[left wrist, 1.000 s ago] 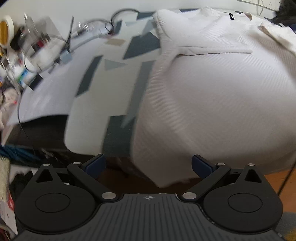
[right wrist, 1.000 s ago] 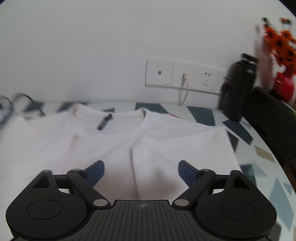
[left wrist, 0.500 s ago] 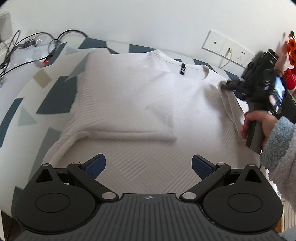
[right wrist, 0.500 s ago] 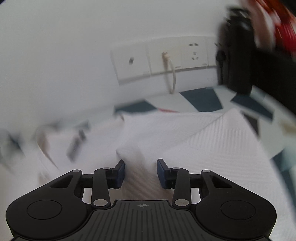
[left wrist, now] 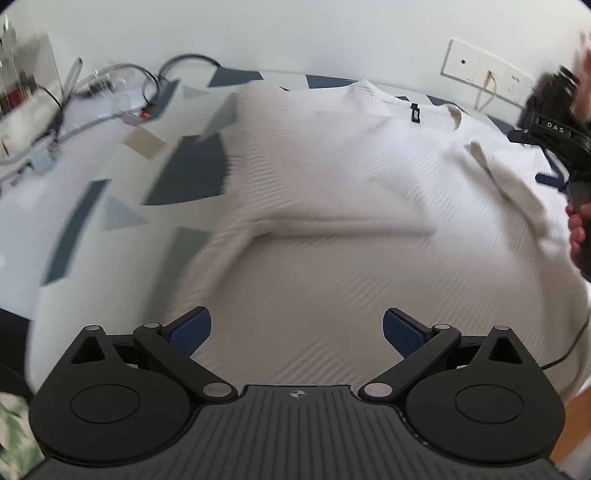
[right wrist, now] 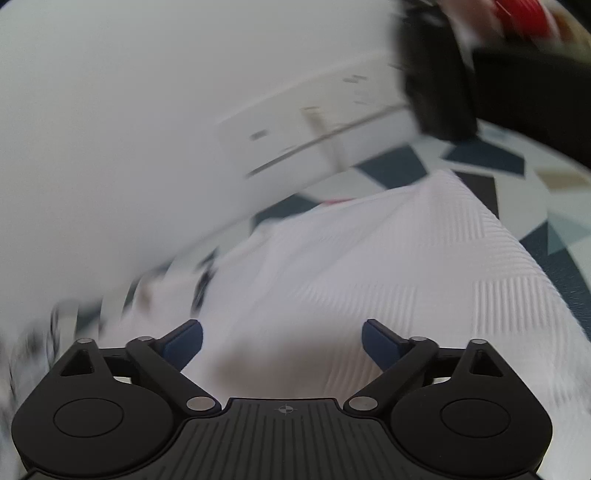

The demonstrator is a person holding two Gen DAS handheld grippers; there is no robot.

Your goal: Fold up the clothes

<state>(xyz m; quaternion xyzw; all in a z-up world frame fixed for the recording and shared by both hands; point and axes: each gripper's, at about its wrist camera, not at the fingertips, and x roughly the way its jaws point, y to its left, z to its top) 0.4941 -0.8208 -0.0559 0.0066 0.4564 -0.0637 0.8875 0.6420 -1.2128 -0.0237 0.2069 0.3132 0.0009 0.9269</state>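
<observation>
A white ribbed top (left wrist: 332, 206) lies flat on a table with a blue and grey patterned cloth (left wrist: 184, 173), its left sleeve folded across the body. Its collar label (left wrist: 415, 112) is at the far side. My left gripper (left wrist: 295, 328) is open and empty, just above the top's near hem. My right gripper (right wrist: 282, 341) is open and empty, low over the top's right shoulder part (right wrist: 369, 277). The right gripper also shows at the right edge of the left wrist view (left wrist: 554, 162), held in a hand. Both views are blurred.
Cables and small clutter (left wrist: 74, 110) lie on the table's far left. Wall sockets (left wrist: 476, 70) sit on the white wall behind. A black object (right wrist: 436, 85) and something red (right wrist: 517, 14) stand at the far right. The table's left edge (left wrist: 22, 302) drops off.
My right gripper was nearly shut on a fold of the top half a second ago and is open now. My left gripper has swung back to the left, staying open.
</observation>
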